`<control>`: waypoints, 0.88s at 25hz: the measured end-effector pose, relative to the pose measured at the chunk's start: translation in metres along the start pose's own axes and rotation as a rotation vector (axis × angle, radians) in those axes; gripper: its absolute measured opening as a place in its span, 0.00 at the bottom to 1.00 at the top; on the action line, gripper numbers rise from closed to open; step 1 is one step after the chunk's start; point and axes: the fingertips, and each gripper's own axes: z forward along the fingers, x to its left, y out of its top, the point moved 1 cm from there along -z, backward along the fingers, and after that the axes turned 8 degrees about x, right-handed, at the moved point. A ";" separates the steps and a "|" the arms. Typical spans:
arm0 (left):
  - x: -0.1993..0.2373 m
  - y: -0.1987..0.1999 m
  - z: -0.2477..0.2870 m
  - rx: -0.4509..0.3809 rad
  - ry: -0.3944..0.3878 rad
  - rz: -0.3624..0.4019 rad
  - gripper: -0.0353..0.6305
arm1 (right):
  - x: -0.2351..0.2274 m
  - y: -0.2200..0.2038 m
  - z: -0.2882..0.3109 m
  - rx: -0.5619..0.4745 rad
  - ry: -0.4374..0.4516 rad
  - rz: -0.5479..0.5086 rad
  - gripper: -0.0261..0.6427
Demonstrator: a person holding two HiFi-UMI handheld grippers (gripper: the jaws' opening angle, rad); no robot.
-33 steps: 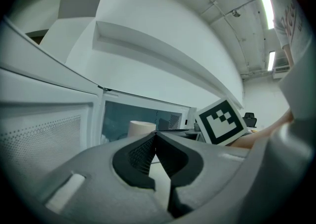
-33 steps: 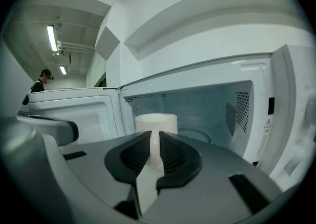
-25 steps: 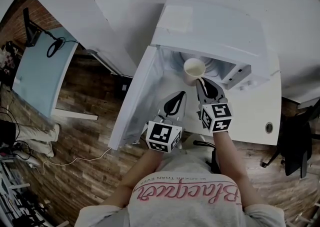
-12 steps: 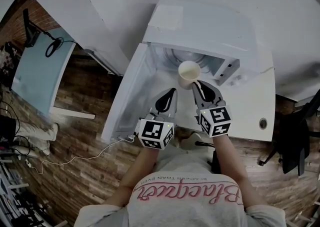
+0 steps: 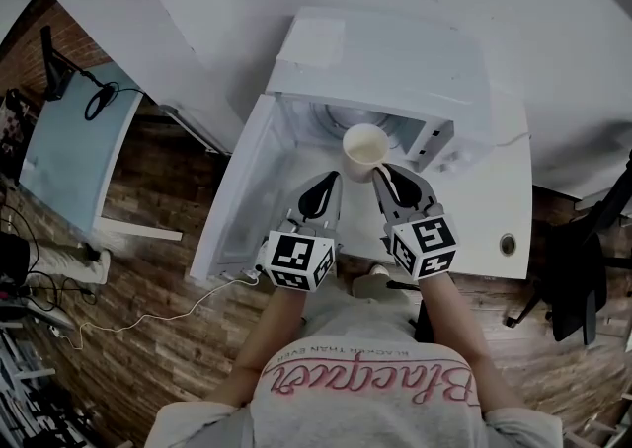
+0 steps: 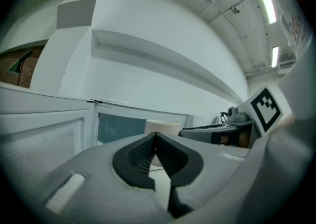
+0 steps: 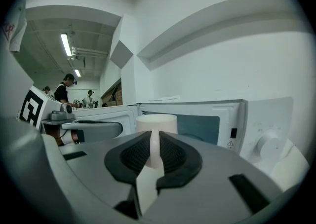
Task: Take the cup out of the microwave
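A cream cup (image 5: 364, 150) hangs in front of the open white microwave (image 5: 395, 51), over the sill of its cavity. My right gripper (image 5: 380, 173) is shut on the cup's near wall. In the right gripper view the cup (image 7: 156, 121) stands upright just past the jaws (image 7: 154, 138), its wall pinched between the black pads. My left gripper (image 5: 328, 181) is shut and empty, just left of the cup. In the left gripper view its tips (image 6: 155, 137) meet, with the cup (image 6: 164, 126) behind them.
The microwave door (image 5: 237, 204) swings open to the left. The control panel with a knob (image 7: 269, 144) is at the right of the cavity. A white table (image 5: 499, 199) bears the microwave. A dark chair (image 5: 583, 278) stands right, a pale blue desk (image 5: 69, 140) left.
My right gripper has drawn the cup back out of the microwave cavity and lifted it a little. The left gripper has stayed beside it, shut.
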 end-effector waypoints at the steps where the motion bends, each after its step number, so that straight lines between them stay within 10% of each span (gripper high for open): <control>1: -0.001 0.002 0.001 -0.003 0.000 0.000 0.06 | -0.001 0.002 -0.002 -0.002 0.001 -0.003 0.12; 22: -0.017 0.063 0.023 -0.098 -0.030 0.071 0.06 | -0.026 0.071 -0.051 -0.116 -0.030 -0.011 0.12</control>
